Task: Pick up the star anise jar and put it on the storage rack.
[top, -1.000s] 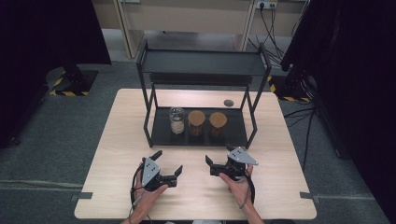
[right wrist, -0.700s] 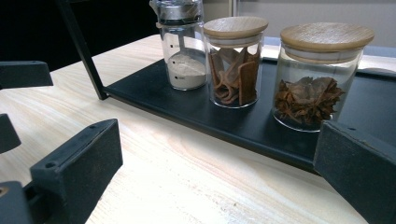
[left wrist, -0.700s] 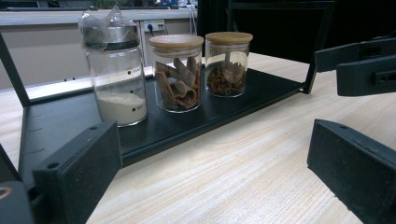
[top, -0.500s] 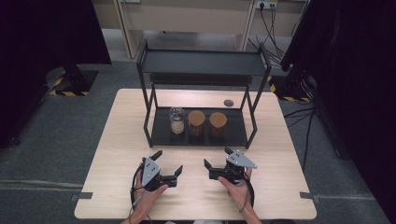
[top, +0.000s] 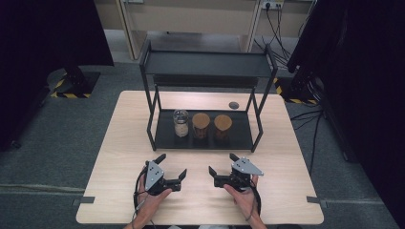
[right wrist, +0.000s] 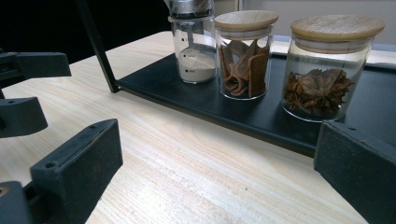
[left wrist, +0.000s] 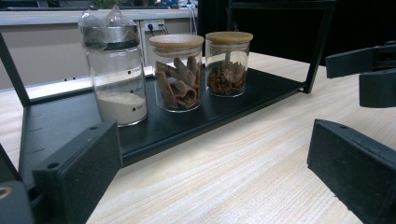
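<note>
From the high view, the left gripper (top: 171,165) and the right gripper (top: 221,163) rest low over the near part of the wooden table (top: 129,143), each held in a hand, jaws spread wide and empty, tips turned toward one another and toward a black two-tier rack (top: 205,64). Three jars stand in a row on the rack's lower tray: a glass jar with a metal top (top: 180,122) at the left, a cork-lidded jar (top: 201,125) in the middle and a second cork-lidded jar (top: 222,127) at the right, all upright and well apart from both grippers. The high view gives only lids and outlines; contents are legible in the gripper views alone. The left gripper view shows white powder filling the bottom of the metal-topped jar and curled brown bark sticks in the middle jar. The right gripper view shows star-shaped dried pods in the right-hand jar, plus the opposite gripper's jaws at its left edge. A small dark round object (top: 233,105) lies on the table behind the rack. The table stands on grey carpet; black curtains hang at both sides, and cables trail at the far right.
</note>
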